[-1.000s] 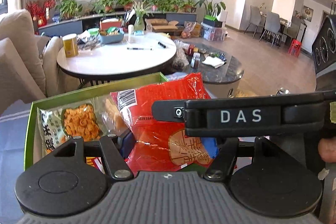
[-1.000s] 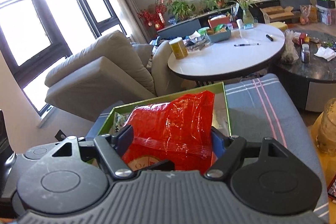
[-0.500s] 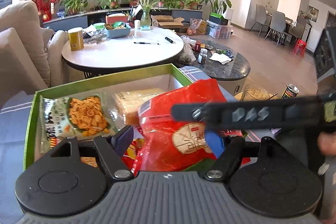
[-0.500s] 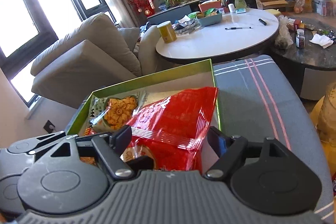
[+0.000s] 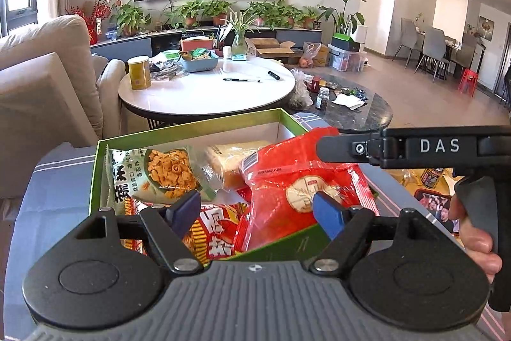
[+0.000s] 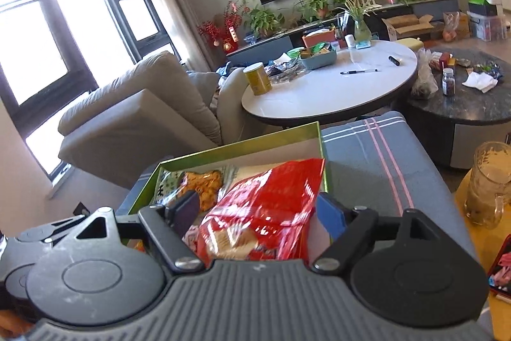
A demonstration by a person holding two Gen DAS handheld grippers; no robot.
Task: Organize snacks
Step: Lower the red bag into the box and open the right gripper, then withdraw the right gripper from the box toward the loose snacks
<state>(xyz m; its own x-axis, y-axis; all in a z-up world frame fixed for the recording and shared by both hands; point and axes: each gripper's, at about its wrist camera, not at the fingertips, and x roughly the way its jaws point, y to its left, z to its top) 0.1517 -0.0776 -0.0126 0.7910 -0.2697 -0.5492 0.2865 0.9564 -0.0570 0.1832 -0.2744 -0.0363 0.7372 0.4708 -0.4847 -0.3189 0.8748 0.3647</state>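
A green box (image 5: 191,125) with a white inside holds several snack packs. The red bag (image 5: 287,190) leans against its right wall, beside a green-white pack of orange curls (image 5: 159,174). My left gripper (image 5: 255,211) hovers open over the box's near edge; the bag's lower end lies ahead of its pads, untouched on the left side. In the right wrist view the red bag (image 6: 268,206) lies between the fingers of my right gripper (image 6: 258,213), which is open with a gap at each pad. One of the right gripper's fingers (image 5: 345,146) reaches in over the bag's top corner.
The box sits on a grey striped cushion (image 6: 367,155). Beyond it stand a round white table (image 5: 207,91), a dark marble table (image 5: 361,111) and a beige sofa (image 5: 38,85). A glass mug (image 6: 488,184) and a phone (image 6: 501,264) lie at the right. A hand (image 5: 476,232) grips the right handle.
The left jaws widened and let go of the red bag, which sank to lean in the box. Both grippers drew back from the box, showing more of its contents.
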